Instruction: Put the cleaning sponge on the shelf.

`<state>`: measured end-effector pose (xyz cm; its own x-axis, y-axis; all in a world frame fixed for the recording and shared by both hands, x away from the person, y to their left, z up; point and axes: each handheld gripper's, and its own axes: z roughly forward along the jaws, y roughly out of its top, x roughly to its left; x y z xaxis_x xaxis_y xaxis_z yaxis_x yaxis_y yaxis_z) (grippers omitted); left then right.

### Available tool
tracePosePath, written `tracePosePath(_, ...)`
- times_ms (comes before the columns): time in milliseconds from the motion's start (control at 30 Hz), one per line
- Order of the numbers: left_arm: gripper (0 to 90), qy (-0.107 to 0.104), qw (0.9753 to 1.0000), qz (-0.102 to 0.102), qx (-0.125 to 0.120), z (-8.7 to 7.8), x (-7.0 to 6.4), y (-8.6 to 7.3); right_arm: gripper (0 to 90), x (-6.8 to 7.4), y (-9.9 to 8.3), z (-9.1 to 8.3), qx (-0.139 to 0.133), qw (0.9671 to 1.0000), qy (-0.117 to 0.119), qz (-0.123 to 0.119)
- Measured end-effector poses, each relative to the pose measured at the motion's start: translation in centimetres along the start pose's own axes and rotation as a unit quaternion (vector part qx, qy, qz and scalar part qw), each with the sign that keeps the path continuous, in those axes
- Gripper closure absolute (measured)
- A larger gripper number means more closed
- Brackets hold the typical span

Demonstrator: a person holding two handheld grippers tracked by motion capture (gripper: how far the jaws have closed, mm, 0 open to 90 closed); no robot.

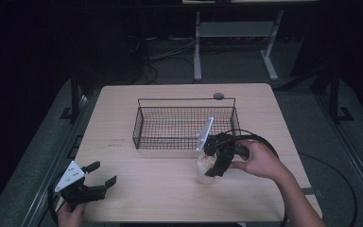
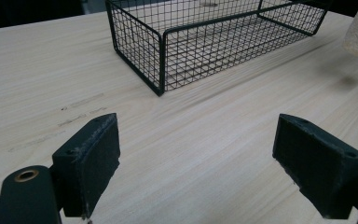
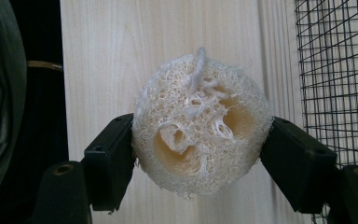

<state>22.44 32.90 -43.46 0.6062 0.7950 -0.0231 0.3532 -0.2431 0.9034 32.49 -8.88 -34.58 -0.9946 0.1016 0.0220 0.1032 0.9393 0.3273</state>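
A pale round loofah sponge (image 3: 200,126) with a string loop sits squeezed between the jaws of my right gripper (image 3: 198,149). In the high view this gripper (image 1: 216,163) holds the loofah (image 1: 204,166) just above the table, in front of the basket's near right corner. A black wire basket (image 1: 185,124) stands at the table's middle; it looks empty. My left gripper (image 1: 99,176) stays low at the near left corner, jaws wide open with nothing between them (image 2: 196,163). The basket's near corner (image 2: 161,60) lies ahead of it.
The light wooden table (image 1: 137,189) carries a small dark round disc (image 1: 218,96) by the far edge behind the basket. Cables trail from both grippers. The floor beyond holds a metal stand (image 1: 197,47) and loose wires.
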Motion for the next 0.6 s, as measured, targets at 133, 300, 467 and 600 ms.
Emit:
tracePosePath(133,14.1,0.000,1.0000,0.000,-0.001,0.0,0.0,0.0,27.7,-0.2,0.2,-0.2,0.003,1.0000,0.003,-0.002)
tracePosePath(300,14.1,0.000,1.0000,-0.001,0.000,0.0,0.0,0.0,27.6,-0.5,0.4,-0.6,-0.001,1.0000,0.003,-0.002)
tracePosePath(467,14.1,0.000,1.0000,-0.001,-0.001,0.0,0.0,0.0,27.7,-0.9,0.6,-1.0,-0.001,1.0000,0.005,0.001)
tracePosePath(600,14.1,0.000,1.0000,-0.001,-0.001,0.0,0.0,0.0,27.7,-1.1,0.8,-1.2,-0.001,1.0000,0.005,-0.001)
